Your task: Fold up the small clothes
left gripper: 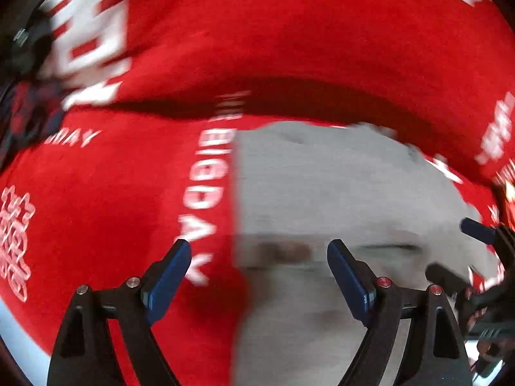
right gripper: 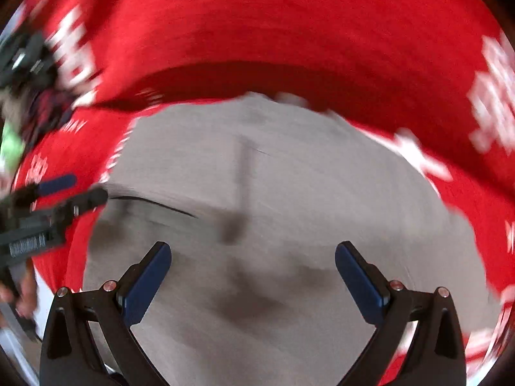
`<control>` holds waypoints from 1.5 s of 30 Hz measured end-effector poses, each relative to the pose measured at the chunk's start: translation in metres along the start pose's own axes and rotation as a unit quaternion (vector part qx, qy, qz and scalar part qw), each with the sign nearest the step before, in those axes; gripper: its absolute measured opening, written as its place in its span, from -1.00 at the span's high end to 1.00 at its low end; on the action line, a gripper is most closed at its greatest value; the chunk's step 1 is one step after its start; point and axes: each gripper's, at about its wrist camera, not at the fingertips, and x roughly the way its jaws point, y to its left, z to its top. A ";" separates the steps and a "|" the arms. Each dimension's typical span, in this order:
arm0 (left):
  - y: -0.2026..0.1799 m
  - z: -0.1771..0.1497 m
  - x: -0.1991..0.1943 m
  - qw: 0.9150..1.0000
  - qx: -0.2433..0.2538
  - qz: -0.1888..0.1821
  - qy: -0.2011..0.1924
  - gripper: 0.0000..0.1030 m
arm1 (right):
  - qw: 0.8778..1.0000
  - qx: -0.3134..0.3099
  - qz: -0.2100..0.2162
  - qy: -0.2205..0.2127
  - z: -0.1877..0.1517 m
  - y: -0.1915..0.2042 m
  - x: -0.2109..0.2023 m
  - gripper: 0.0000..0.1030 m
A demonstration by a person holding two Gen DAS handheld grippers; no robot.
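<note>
Both tongs are spread wide with nothing between their blue pads: the left gripper (left gripper: pixel 259 257) hovers over the place where the grey garment (left gripper: pixel 322 193) meets the red cloth (left gripper: pixel 112 193), and the right gripper (right gripper: pixel 252 263) hangs over the middle of that same grey piece. Neither is gripping any fabric.

The grey garment lies fairly flat on the red cloth with white lettering that covers the surface. Its left edge runs straight alongside a line of white letters. A step runs across it low down in the left view, and a dark curved line shows in the right view. These may be a fold or a hem, but the pictures are blurred and I cannot say which.

To my eye the folding is early or midway: the piece is spread out and smooth, yet still broad, not a compact bundle. I would guess at least one more fold remains, starting with taking hold of an edge.

At the far left a dark plaid bundle (left gripper: pixel 29 112) sits apart.
</note>
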 end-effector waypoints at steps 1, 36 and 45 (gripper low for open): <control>0.016 0.004 0.005 1.000 -0.015 0.011 0.007 -0.68 | 1.000 -0.030 -0.006 -0.003 0.004 0.014 0.005 -0.98; -0.016 0.029 0.070 0.991 0.040 0.121 0.032 -0.71 | 0.836 0.534 0.122 -0.039 -0.079 -0.190 0.053 0.84; 0.019 0.034 0.052 0.993 0.028 0.105 0.038 -0.71 | 0.874 0.485 0.027 0.007 -0.099 -0.183 0.025 0.73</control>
